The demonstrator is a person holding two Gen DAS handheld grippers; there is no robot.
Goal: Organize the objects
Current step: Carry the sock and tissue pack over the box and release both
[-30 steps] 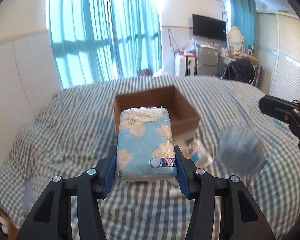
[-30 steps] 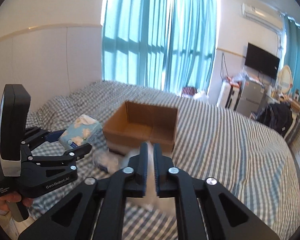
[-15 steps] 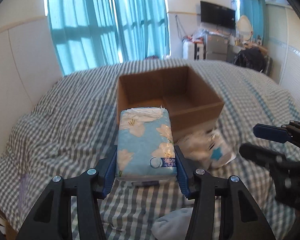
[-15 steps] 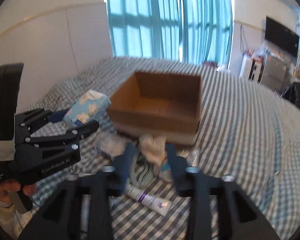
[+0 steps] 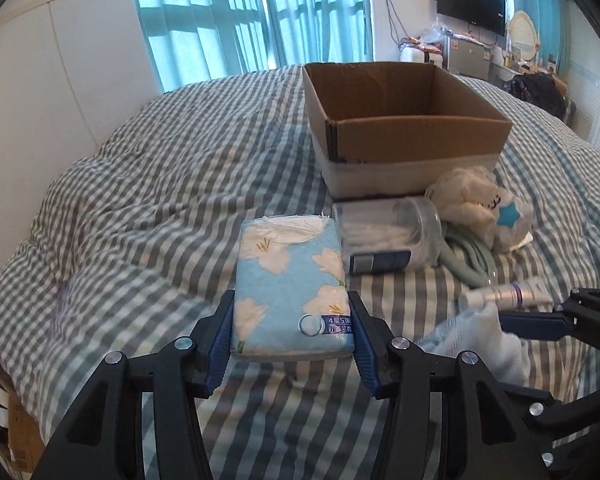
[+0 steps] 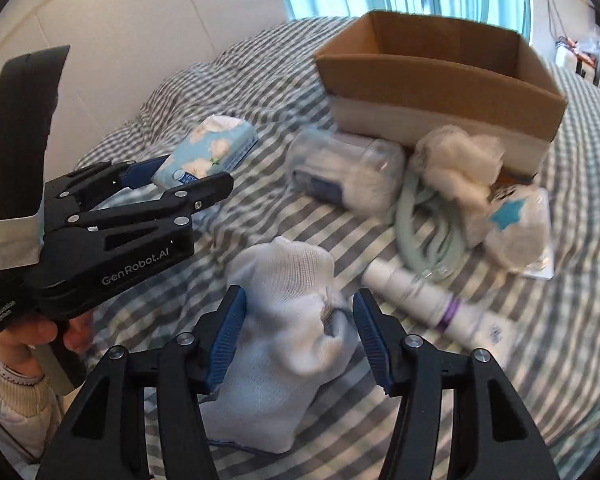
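My left gripper [image 5: 292, 332] is shut on a blue flowered tissue pack [image 5: 290, 280], held just above the checked bed cover; it also shows in the right wrist view [image 6: 208, 152]. My right gripper [image 6: 298, 332] is open, its jaws on either side of a white sock bundle [image 6: 288, 320] lying on the bed, not squeezing it. The open cardboard box [image 5: 400, 120] stands beyond, empty as far as I can see. In front of it lie a clear jar of cotton swabs [image 6: 344, 172], white cloths [image 6: 456, 160], a pale green cable [image 6: 420, 232] and a white tube [image 6: 432, 300].
A packet with a blue star [image 6: 516, 224] lies right of the cloths. The left gripper's body and the hand holding it [image 6: 100, 240] fill the left of the right wrist view. A white wall [image 5: 60, 100] runs along the bed's left side.
Both grippers have dropped lower and closer to the bed. My right gripper was shut and raised; it has opened and come down around the white sock bundle. The left still holds the tissue pack.
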